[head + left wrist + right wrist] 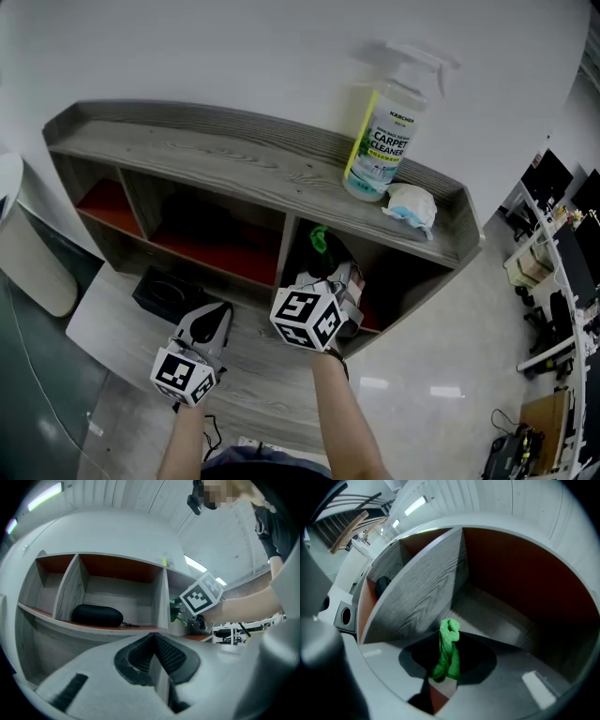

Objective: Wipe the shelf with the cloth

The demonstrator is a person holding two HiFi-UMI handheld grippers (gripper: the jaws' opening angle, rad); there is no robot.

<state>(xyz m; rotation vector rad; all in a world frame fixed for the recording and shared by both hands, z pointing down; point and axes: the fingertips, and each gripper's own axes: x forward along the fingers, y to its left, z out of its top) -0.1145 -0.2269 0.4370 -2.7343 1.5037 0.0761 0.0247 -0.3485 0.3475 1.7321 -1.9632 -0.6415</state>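
A grey wooden shelf unit (234, 155) with red-backed compartments stands against the white wall. My right gripper (326, 270) is at the mouth of the right-hand compartment (398, 281), shut on a green cloth (321, 240). In the right gripper view the cloth (449, 651) sticks up from the closed jaws of the right gripper (446, 670), above the compartment's wooden floor (497, 616). My left gripper (210, 324) hangs lower and to the left, in front of the unit, shut with nothing in it. In its own view the left gripper (157, 660) has its pads pressed together, and the cloth (174, 612) shows further off.
A carpet cleaner spray bottle (382, 141) and a crumpled white wipe (411, 204) stand on the top board at the right. A black case (96, 615) lies in the middle compartment. A black box (167, 292) sits on the lower ledge; a white bin (28, 253) stands at left.
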